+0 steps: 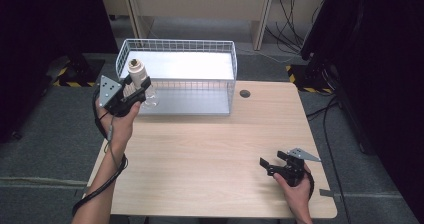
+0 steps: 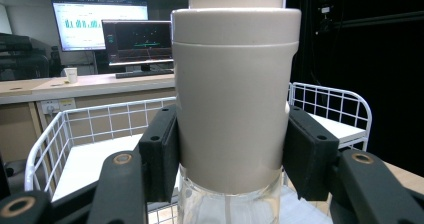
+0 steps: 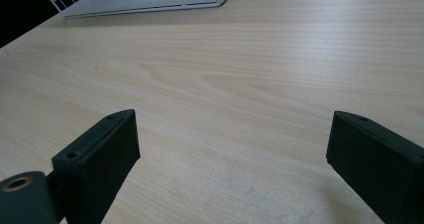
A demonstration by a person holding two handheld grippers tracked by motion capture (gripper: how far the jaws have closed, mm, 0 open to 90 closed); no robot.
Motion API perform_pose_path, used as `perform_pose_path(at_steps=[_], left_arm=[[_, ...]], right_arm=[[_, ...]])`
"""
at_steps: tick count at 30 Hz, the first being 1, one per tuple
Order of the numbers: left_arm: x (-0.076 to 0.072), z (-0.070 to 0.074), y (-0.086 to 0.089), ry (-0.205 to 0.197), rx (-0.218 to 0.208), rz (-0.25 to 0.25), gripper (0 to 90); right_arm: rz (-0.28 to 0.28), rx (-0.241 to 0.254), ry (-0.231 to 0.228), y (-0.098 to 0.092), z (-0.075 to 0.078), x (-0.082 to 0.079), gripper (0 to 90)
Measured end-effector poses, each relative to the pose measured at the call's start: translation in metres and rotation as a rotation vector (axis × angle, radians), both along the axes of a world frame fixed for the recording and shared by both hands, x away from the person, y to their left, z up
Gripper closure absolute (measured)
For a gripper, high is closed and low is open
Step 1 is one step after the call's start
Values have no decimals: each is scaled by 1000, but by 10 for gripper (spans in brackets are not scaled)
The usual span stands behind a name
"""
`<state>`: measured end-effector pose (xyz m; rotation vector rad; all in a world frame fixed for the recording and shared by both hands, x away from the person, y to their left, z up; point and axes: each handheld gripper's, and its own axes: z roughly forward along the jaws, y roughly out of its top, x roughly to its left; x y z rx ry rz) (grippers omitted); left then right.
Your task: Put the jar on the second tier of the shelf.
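My left gripper (image 1: 141, 91) is shut on a clear bottle with a tall beige cap (image 1: 136, 73), held upright in the air at the near left corner of the white wire basket (image 1: 220, 48). In the left gripper view both black pads (image 2: 161, 154) press on the lower part of the beige cap (image 2: 232, 109), and the clear glass body (image 2: 230, 204) hangs below them. Near the table's front right edge my right gripper (image 1: 266, 165) rests open, its jaws spread wide over bare wood with nothing between them (image 3: 232, 154).
The wooden table (image 1: 210, 154) has a round cable hole (image 1: 244, 93) behind its middle. The basket stands on the far left part of the table, with a white floor inside. Dark curtains and cables flank the table; a desk with monitors (image 2: 100, 29) stands beyond.
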<state>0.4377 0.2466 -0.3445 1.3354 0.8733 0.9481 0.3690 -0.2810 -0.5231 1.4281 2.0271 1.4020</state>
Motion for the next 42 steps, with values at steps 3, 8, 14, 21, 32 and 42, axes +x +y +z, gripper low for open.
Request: perform_pose_path(at_steps=[3,8,14,21,32,42], left_arm=[[3,2,-1,3,2,2,459],[7,5,-2,3,0,4,459],[14,9,-4,8,-2,6,459],[21,15,-5,8,-2,12,459],[29,21,-7,9,-1,19,459],[36,29,-9,0,-4,24,459]], right_arm=[[0,-1,1,0,0,0,71],[0,-1,1,0,0,0,71],[1,-2,1,0,0,0,71],[1,-1,2,0,0,0,71],[2,-1,2,0,0,0,71],[2,-1,1,0,0,0,71]])
